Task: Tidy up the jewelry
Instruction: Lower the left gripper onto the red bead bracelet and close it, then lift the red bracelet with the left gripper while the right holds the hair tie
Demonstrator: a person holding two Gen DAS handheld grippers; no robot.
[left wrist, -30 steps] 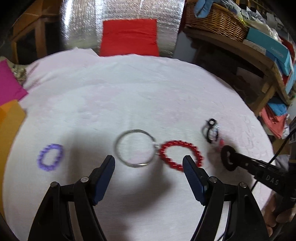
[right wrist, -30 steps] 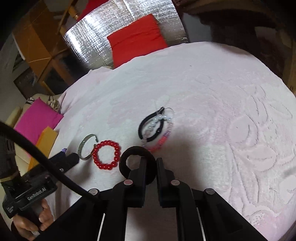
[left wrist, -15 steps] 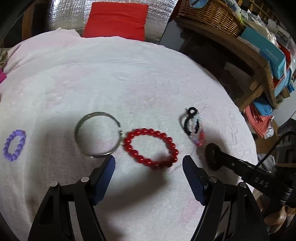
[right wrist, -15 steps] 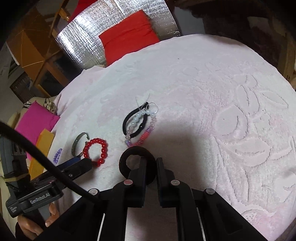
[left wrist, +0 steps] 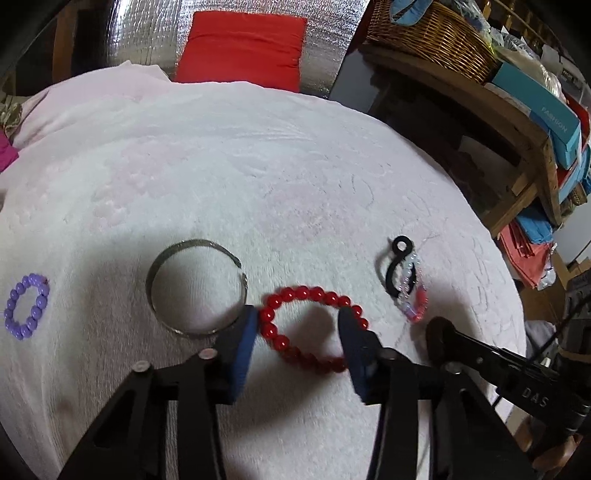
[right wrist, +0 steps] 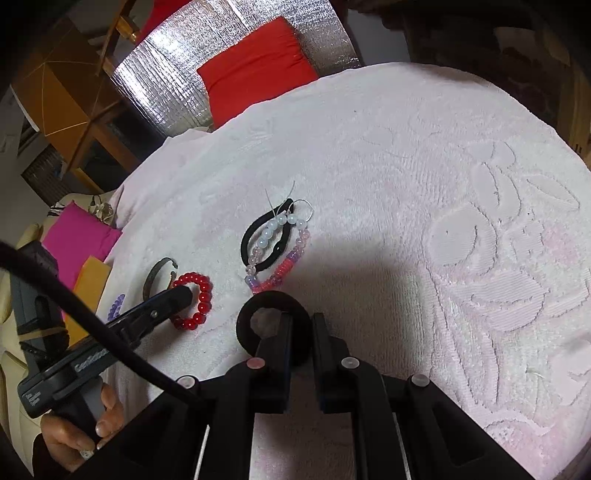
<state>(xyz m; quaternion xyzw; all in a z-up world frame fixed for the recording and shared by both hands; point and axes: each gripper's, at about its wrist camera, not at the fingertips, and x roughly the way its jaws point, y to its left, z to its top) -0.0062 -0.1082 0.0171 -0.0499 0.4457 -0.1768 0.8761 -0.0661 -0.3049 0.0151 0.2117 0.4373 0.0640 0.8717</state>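
Note:
A red bead bracelet (left wrist: 306, 328) lies on the white towel-covered table (left wrist: 258, 177). My left gripper (left wrist: 297, 334) is open, its blue pads either side of the bracelet, low over it. A silver bangle (left wrist: 195, 288) lies just left of it, a purple bead bracelet (left wrist: 26, 311) at far left. A black hair tie tangled with a pink and white bead bracelet (left wrist: 404, 284) lies to the right. My right gripper (right wrist: 301, 332) is shut on a black hair-tie ring (right wrist: 273, 321), just in front of that tangle (right wrist: 277, 245). The red bracelet (right wrist: 194, 301) shows left there.
A red cushion (left wrist: 242, 46) on silver foil stands behind the table. A wooden shelf with a wicker basket (left wrist: 428, 33) and boxes is at the right. Pink and orange papers (right wrist: 79, 240) lie off the table's left side.
My left gripper has moved right and down from the bangle onto the red bracelet, and its jaws have narrowed around it. The right gripper has kept its black ring, shifting slightly.

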